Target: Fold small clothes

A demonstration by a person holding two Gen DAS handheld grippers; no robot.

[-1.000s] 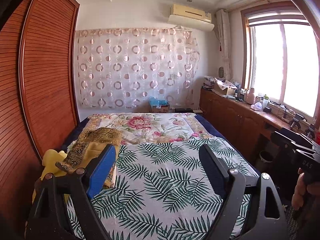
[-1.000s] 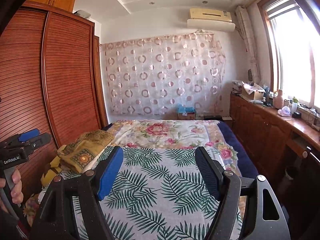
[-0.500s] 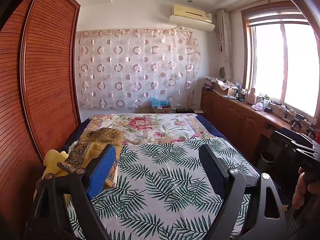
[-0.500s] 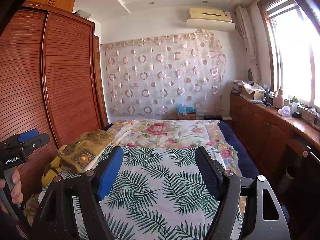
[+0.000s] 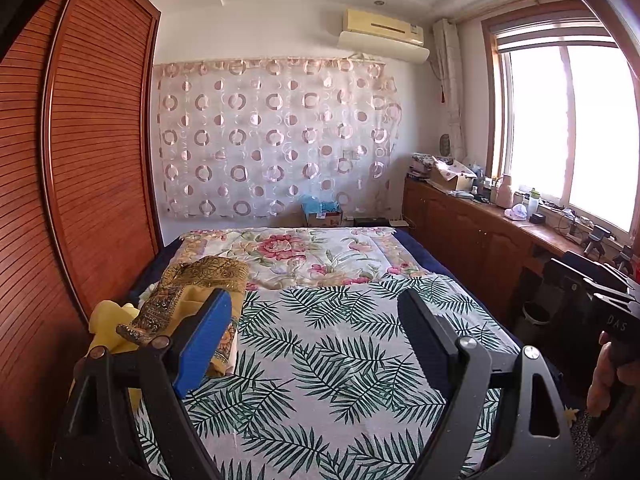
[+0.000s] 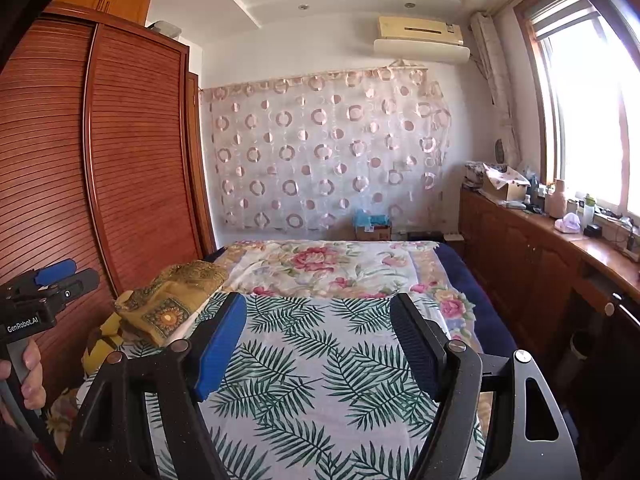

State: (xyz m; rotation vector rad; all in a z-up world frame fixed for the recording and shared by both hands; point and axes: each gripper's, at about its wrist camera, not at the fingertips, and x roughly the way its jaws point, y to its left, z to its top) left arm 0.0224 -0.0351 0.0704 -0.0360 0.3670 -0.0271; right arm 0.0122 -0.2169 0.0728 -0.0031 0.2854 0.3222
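Sunlit bedroom (image 5: 568, 136), louvred wardrobe (image 5: 92, 152)

Both fisheye views look forward along their own tongs, tilted slightly down over the foot of the bed (image 5: 332, 360) toward the circle-patterned curtain (image 5: 276, 140); the left wrist view sits nearer the wardrobe (image 5: 92, 168), catching the right tongs (image 5: 600, 284) at its right edge; the right wrist view sees the left tongs (image 6: 60, 276) at its left edge; both share the bed, the curtain, the folded ochre clothes (image 6: 172, 300) and the window (image 6: 580, 112)
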